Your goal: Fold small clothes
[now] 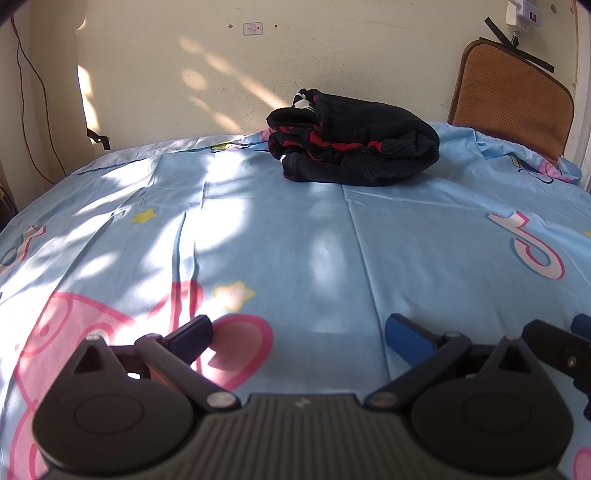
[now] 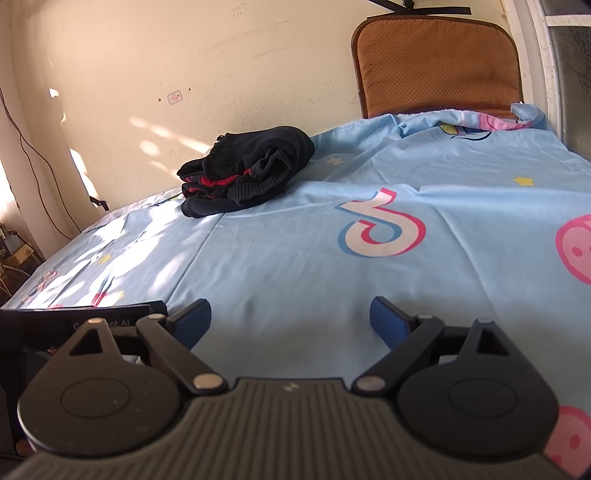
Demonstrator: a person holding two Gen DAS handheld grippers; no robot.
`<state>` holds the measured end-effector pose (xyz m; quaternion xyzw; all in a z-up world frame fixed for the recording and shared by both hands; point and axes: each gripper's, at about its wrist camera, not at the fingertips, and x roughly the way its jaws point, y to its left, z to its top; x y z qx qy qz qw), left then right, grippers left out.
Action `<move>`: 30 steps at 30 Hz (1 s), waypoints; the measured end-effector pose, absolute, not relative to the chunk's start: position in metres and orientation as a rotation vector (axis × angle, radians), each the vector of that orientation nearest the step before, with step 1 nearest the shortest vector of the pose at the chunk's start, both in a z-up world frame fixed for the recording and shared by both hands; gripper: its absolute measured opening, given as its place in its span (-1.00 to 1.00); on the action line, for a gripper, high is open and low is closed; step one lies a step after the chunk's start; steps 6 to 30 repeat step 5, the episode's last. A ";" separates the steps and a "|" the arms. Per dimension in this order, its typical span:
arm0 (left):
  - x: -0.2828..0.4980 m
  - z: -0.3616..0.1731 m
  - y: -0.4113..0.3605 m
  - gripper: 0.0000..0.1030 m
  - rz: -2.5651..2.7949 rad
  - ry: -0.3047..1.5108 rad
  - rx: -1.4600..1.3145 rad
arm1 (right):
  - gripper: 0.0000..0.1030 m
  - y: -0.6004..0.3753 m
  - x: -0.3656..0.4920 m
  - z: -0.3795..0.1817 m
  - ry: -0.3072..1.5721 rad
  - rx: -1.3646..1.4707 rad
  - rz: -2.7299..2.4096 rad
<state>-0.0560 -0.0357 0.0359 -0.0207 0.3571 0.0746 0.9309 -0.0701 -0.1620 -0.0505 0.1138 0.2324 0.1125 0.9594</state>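
**One dark heap, both jaws wide**

Left wrist: I count one pile of clothes (image 1: 352,142) — black knit with red stripes, bunched rather than folded; how many garments are in it I cannot tell. It lies at the far edge of the blue sheet (image 1: 295,236), near the wall (image 1: 166,74), well apart from me. One brown cushion (image 1: 511,110) leans at the far right. My left gripper (image 1: 299,338) stands wide, two blue pads spread, holding nothing, with bare sheet showing between them. Only this view catches the white box (image 1: 524,13) high on the wall, and a bit of my other gripper at the right edge.

Right wrist: the same single pile (image 2: 245,171) sits far left, the cushion (image 2: 437,70) straight ahead behind the sheet (image 2: 295,266). My right gripper (image 2: 291,325) is equally wide and empty, low over the sheet. Only here do I see a window frame (image 2: 548,66) on the right — and the body of my left gripper at the lower left.
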 end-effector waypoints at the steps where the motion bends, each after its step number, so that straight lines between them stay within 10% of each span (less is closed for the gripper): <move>1: -0.056 0.036 -0.036 1.00 0.152 0.731 -0.041 | 0.84 -0.162 -0.070 -0.051 0.471 0.229 0.228; 30: -0.056 0.036 -0.036 1.00 0.152 0.731 -0.042 | 0.85 -0.162 -0.070 -0.051 0.472 0.225 0.229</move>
